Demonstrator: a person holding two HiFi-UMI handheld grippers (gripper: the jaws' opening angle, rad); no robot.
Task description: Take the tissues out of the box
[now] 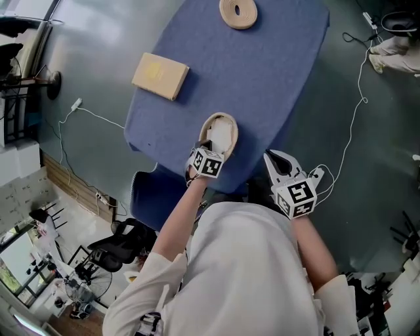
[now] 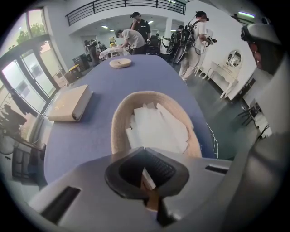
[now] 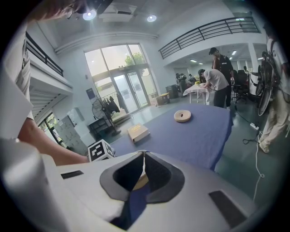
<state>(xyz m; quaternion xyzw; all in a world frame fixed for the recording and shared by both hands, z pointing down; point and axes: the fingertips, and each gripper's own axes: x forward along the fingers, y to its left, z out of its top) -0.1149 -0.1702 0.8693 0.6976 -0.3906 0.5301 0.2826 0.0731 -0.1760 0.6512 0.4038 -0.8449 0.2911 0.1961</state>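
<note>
An oval woven basket (image 1: 228, 123) (image 2: 118, 122) at the near edge of the blue table (image 1: 262, 72) holds several flat white tissues (image 1: 221, 136) (image 2: 156, 127). A flat tan tissue box (image 1: 161, 75) (image 2: 70, 103) (image 3: 138, 132) lies farther back on the left. My left gripper (image 1: 205, 143) (image 2: 144, 148) hovers over the basket's near end, jaws shut with nothing seen between them. My right gripper (image 1: 272, 156) (image 3: 144, 153) hangs off the table's near right edge, shut and holding nothing.
A round wooden ring (image 1: 237, 13) (image 2: 120, 63) (image 3: 182, 116) lies at the table's far end. White cables (image 1: 357, 105) trail over the grey floor on the right. A black office chair (image 1: 118, 249) stands near left. People (image 2: 136, 34) stand beyond the table.
</note>
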